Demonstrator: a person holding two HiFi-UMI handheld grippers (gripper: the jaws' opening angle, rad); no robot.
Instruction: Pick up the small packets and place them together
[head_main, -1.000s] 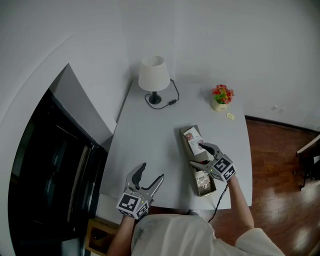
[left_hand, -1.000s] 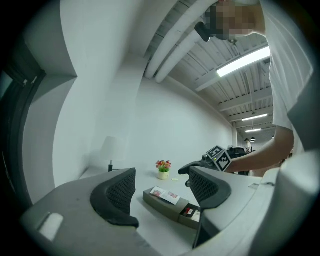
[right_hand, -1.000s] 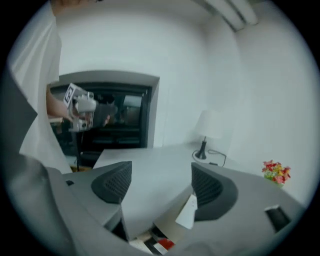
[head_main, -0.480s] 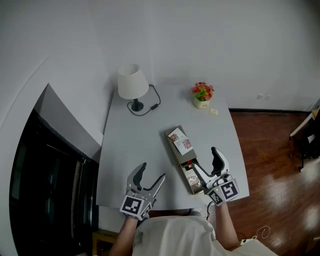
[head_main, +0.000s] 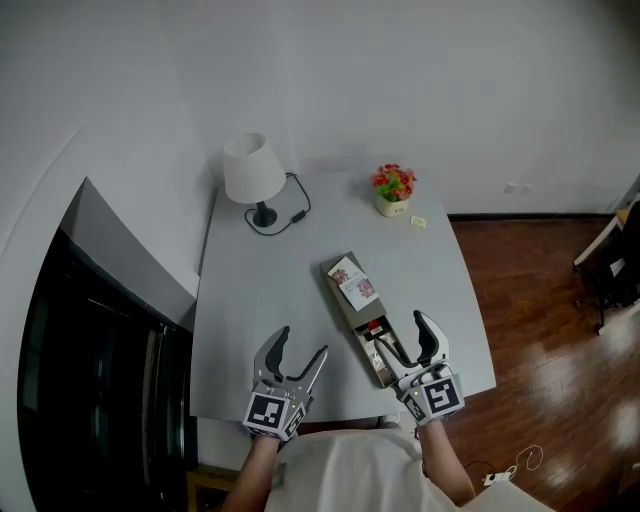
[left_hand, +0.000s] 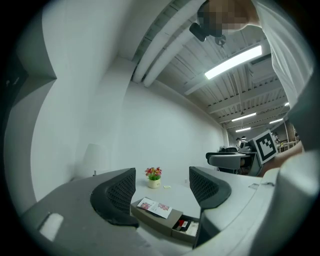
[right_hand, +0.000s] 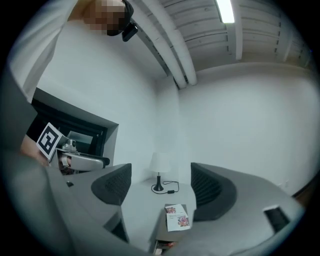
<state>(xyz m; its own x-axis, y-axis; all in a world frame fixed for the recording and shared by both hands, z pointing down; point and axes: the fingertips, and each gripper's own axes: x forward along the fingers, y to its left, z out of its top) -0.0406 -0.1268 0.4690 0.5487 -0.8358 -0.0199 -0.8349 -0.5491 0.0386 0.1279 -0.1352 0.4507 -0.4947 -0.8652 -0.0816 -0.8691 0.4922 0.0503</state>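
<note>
- Left claw – wide open over the near edge of the desk, lower left of the head view. Nothing sits between its pads; through the gap I see only desk and box.
- Right claw – also wide, though its jaws have just been closing a little. It is empty and hovers by the box's near end, lower right of centre.
- Box lies slantwise mid-desk, with a flowered card on its lid and its near end open.
- Packets, small, red and pale, sit in that open end, just beside the right claw's tips.
- Lamp stands upper left and flowerpot upper right, both at the desk's far edge.
</note>
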